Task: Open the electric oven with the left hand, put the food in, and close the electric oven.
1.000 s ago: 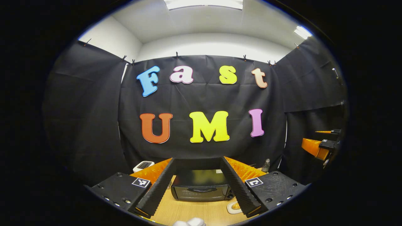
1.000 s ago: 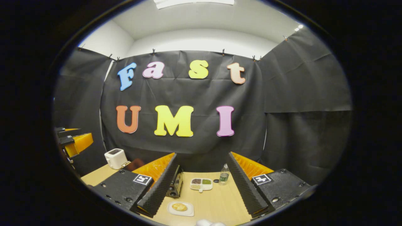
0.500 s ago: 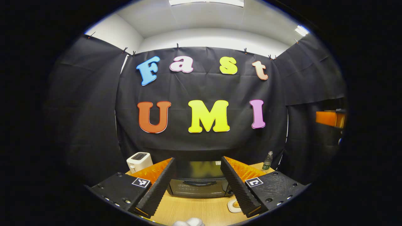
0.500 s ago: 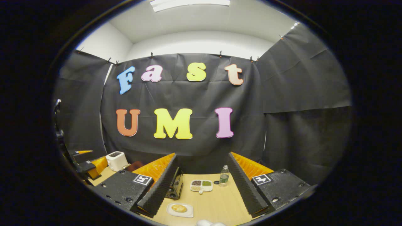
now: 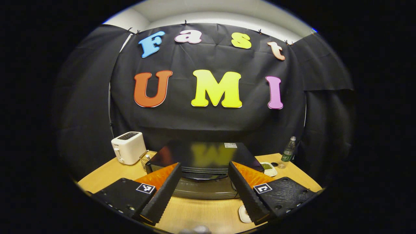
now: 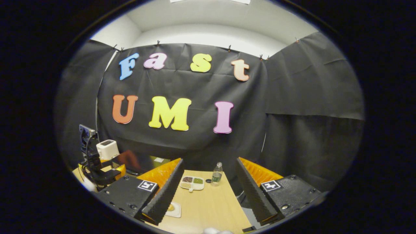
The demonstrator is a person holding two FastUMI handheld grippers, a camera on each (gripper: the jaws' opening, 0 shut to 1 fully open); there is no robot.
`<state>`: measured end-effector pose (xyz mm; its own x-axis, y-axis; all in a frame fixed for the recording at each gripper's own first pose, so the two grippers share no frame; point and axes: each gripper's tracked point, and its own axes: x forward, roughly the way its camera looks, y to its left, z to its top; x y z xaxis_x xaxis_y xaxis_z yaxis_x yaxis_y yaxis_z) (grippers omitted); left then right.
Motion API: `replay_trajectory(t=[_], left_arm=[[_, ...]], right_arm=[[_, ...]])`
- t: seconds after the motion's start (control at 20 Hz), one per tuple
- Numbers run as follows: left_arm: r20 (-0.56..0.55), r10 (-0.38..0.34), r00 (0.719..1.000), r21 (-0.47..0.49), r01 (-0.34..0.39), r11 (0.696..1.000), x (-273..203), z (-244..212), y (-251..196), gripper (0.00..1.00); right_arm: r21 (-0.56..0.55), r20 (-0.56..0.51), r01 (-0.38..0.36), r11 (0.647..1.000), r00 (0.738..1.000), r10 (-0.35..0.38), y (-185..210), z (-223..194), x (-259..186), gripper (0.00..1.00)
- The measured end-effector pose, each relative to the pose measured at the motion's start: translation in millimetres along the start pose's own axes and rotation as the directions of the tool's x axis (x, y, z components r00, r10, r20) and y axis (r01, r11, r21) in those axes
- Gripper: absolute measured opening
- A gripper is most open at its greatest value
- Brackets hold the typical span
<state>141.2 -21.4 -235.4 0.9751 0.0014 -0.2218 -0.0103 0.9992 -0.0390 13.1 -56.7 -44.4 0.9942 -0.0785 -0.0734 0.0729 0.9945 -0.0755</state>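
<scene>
The left tongs (image 5: pixel 203 188) have dropped and come in toward the glossy black electric oven (image 5: pixel 203 162) since half a second ago, so the oven now looms larger and the view looks down onto its shiny top, while the right tongs (image 6: pixel 208 188) have swung so that the small white plate (image 6: pixel 174 209) with a golden piece of food (image 6: pixel 170 207) now peeps out beside their left finger instead of lying between the two. The oven sits on the light wooden desk (image 5: pixel 201 216) near the black cloth wall, its door closed, its front lying between the left tongs' two fingers; I cannot tell whether the tips touch it. Those tongs are spread wide and grasp nothing. The right tongs are likewise spread wide and empty, hovering over bare desk. In the left gripper view an edge of the white plate (image 5: pixel 243 214) shows by the right finger. A white two-slot toaster (image 5: pixel 128 147) stands to the left of the oven, and a clear plastic bottle with a green label (image 5: pixel 287 152) stands to its right. Just beside the bottle lies a white divided tray (image 6: pixel 191 183) whose compartments hold dark, green and pale contents. In the right gripper view the left tongs' body (image 6: pixel 97 169) appears far left, near the toaster.
</scene>
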Motion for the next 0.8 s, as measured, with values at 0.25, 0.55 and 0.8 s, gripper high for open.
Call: replay_trajectory(t=[0.25, 0.55, 0.8], left_arm=[[-0.045, 0.004, 0.999, 0.027, -0.003, 1.000, 37.1, -18.1, 1.9, 0.94], [-0.098, 0.003, 0.995, 0.025, 0.000, 1.000, 52.5, -35.8, 7.6, 0.95], [-0.128, 0.021, 0.992, 0.077, -0.011, 0.997, 59.0, -46.4, 15.2, 0.97]], right_arm=[[0.010, -0.047, 0.026, 1.000, 0.999, -0.026, -8.6, -15.5, 11.0, 1.00], [0.010, -0.077, 0.012, 1.000, 0.997, -0.012, -4.2, -26.1, 22.4, 1.00], [0.011, -0.094, -0.002, 1.000, 0.996, 0.003, 1.1, -33.7, 25.5, 1.00]])
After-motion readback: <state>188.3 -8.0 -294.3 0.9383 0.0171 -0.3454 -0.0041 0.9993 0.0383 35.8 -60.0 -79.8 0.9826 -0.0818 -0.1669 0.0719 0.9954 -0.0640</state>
